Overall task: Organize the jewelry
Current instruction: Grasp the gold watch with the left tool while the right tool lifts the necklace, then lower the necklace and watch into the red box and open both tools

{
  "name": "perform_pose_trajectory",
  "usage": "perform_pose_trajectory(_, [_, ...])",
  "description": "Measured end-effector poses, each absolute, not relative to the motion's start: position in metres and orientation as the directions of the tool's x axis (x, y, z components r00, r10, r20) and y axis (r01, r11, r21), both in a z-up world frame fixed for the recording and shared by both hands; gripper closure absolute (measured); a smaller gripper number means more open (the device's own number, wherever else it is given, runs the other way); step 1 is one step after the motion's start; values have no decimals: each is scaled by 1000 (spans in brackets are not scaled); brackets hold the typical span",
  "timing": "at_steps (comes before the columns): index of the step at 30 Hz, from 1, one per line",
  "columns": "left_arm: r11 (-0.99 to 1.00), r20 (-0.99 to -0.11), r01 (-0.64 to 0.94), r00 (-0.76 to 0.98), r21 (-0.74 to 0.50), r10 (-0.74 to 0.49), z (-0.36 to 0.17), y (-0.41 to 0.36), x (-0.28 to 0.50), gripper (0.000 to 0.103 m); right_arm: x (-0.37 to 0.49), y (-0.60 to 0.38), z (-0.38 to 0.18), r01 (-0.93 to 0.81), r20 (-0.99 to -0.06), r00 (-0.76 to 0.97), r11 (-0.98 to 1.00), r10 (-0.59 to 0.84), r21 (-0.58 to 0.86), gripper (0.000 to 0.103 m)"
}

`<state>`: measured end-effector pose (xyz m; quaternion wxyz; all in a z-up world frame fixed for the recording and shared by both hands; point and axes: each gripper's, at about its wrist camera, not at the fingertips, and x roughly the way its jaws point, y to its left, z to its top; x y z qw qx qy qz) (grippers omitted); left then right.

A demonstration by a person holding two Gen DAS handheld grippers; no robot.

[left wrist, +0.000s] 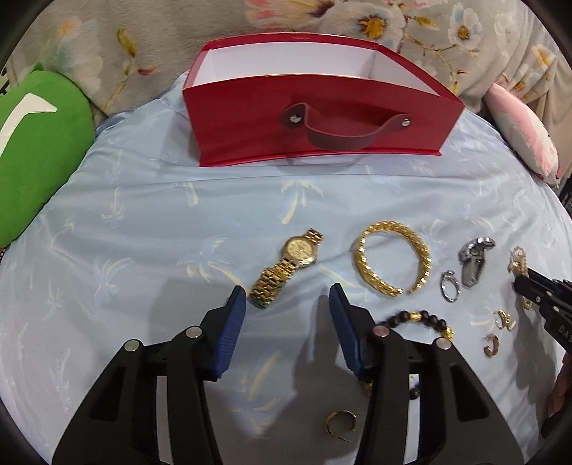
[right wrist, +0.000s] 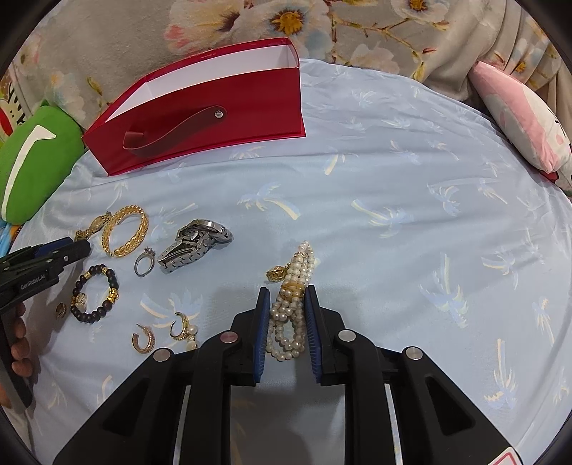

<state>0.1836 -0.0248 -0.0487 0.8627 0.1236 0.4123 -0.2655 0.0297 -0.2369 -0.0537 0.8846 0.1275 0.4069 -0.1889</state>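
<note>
An open red box (left wrist: 314, 114) with a strap handle stands at the back of the blue cloth; it also shows in the right wrist view (right wrist: 214, 114). My left gripper (left wrist: 287, 297) is open, just short of a gold watch (left wrist: 287, 266). A gold bangle (left wrist: 393, 257), a silver watch (left wrist: 475, 259), a silver ring (left wrist: 449, 284) and a dark bead bracelet (left wrist: 418, 320) lie to its right. My right gripper (right wrist: 286, 297) has its pads on both sides of a pearl bracelet (right wrist: 289, 307) lying on the cloth, not clamped.
A green cushion (left wrist: 35, 150) lies at the left and a pink pillow (right wrist: 525, 121) at the right. Small gold hoop earrings (right wrist: 143, 338) and a pearl earring (right wrist: 184, 329) lie near the front. A floral blanket (right wrist: 357, 28) is behind the box.
</note>
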Motion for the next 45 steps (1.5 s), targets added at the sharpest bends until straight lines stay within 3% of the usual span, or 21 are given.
perform_pose_trajectory(7, [832,-777,554,536,28,-330,-51,-38,204,57,30,-237,-53,437,-768,598,896,-228,75,84])
perform_pose_trajectory(12, [814,-774,581,527,28,-350,-49,-44,197,90,30,-237,-53,436,-769,598,897,-227,75,85])
perform_pose_trajectory(13, [812,-774,583,523,21,-355,-49,-44,195,92,30,-237,-53,434,-769,599,898,-225,76,85])
perform_pose_trajectory(22, [829,-759,558,523,-41,-389,-37,-33,171,92,21,-241,-43,422,-759,623,899,-190,121,86])
perform_pose_trajectory(32, [830,-706,551,556,-84,-440,15,-8,121,92,1,-242,-3,373,-711,687,912,-147,172,86])
perform_pose_trajectory(45, [822,-592,569,659,-11,-464,111,-26,135,92,49,-255,93,219,-597,798,962,-80,164,86])
